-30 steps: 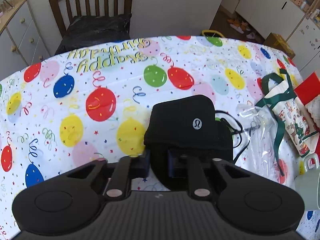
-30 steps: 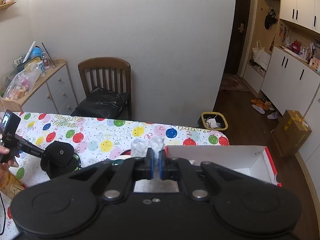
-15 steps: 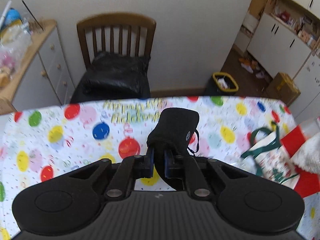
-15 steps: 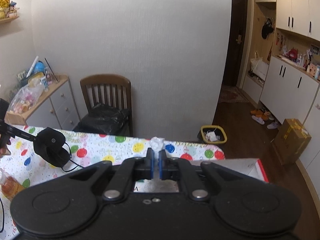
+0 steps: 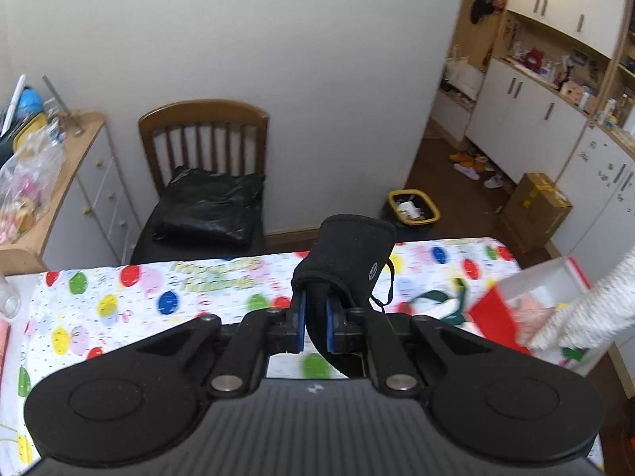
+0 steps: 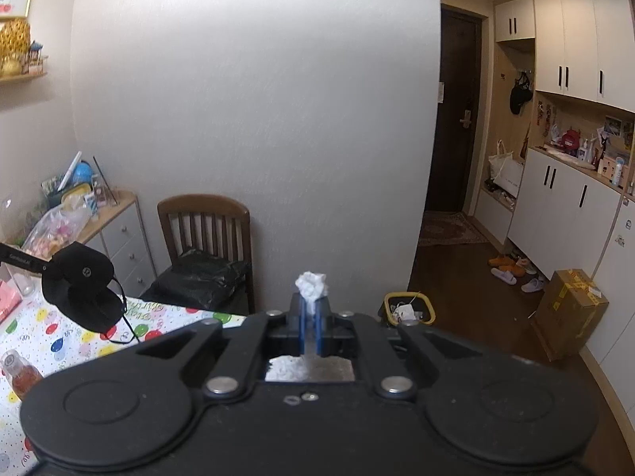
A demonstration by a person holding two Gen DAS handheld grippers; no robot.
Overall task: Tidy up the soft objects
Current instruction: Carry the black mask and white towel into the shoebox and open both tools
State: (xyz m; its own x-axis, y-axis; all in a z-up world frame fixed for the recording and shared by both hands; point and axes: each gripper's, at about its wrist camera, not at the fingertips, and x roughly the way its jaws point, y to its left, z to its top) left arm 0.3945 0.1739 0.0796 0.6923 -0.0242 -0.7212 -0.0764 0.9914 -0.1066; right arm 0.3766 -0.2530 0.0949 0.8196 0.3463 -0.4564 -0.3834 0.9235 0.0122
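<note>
Black stretchy fabric, a small pouch [image 5: 349, 261] with a round logo, hangs pinched in the left tongs [image 5: 313, 327], whose blue pads are nearly closed on its lower edge. It is lifted clear of the bench [image 5: 119, 317] and its long axis runs up and away from the pads, leaning slightly right. The red and white box [image 5: 532, 301] sits at the right end of the bench, lower than the pouch and well to its right, so the left arm's next carry looks to be rightward and down. The right tongs [image 6: 311, 329] are closed on a white fluffy cloth [image 6: 312, 287], which sticks up above the pads and also shows below them. From the right wrist view the pouch [image 6: 81, 277] hangs far left, above the balloon-print cloth.
</note>
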